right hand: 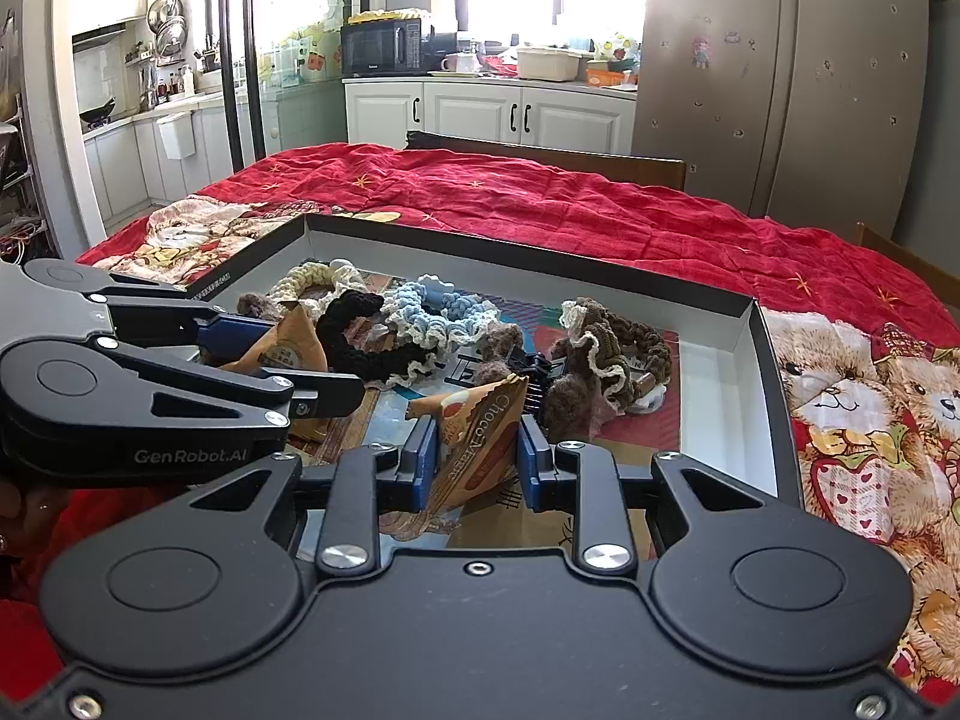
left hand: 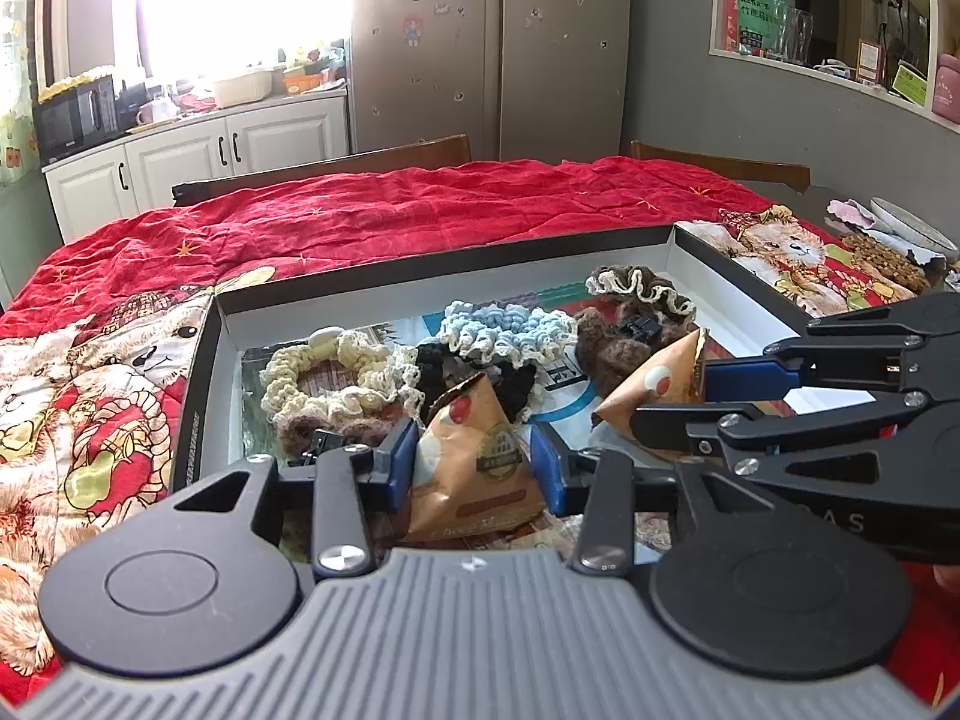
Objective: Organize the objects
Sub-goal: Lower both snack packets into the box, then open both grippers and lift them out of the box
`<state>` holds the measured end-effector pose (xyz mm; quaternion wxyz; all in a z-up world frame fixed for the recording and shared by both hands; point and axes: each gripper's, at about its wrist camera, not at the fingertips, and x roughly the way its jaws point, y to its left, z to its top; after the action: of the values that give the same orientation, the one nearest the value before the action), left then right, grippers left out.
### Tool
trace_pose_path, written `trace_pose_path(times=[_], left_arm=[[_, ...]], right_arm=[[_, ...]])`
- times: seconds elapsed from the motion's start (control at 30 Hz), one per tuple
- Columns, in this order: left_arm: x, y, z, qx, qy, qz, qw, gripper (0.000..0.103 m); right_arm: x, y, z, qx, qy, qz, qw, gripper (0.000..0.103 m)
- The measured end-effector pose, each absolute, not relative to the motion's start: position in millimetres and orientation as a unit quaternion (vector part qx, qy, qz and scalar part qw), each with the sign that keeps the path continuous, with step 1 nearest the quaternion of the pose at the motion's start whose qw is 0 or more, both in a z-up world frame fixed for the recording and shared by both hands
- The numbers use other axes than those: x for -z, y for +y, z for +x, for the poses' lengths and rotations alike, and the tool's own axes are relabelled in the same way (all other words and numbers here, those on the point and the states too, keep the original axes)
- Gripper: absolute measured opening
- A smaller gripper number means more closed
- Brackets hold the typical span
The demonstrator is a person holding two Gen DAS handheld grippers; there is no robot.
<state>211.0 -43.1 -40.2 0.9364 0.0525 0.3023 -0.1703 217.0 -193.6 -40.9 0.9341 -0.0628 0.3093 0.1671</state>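
— What do you see behind your work?
— A black microwave on the white kitchen cabinets, and a tall steel refrigerator dotted with magnets.
— And beneath it?
— A rumpled red cloth printed with teddy bears, wooden chairs beyond.

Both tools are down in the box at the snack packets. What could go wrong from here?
The left tool and right tool sit very close together, so lifting either could knock the other. The black scrunchie lies right behind the left tool's packet and may get dragged along. The right tool's packet looks squeezed between the pads, so it could crumple or slip out.
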Motion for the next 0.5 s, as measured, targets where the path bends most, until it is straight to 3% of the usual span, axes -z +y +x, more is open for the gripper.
trace_pose_path(times=[0.13, 0.2, 0.5], left_arm=[[38.7, -43.2, 209.7, 0.170, 0.300, 0.052, 0.937, 0.052], [37.4, -43.3, 208.6, 0.171, 0.297, 0.051, 0.938, 0.059], [31.8, -42.7, 204.0, 0.170, 0.288, 0.053, 0.941, 0.061]], right_arm=[[41.2, -193.5, 216.6, -0.166, 0.309, -0.063, 0.934, 0.027], [42.0, -193.3, 216.3, -0.165, 0.309, -0.064, 0.935, 0.028], [39.4, -192.9, 213.3, -0.168, 0.304, -0.065, 0.935, 0.035]])
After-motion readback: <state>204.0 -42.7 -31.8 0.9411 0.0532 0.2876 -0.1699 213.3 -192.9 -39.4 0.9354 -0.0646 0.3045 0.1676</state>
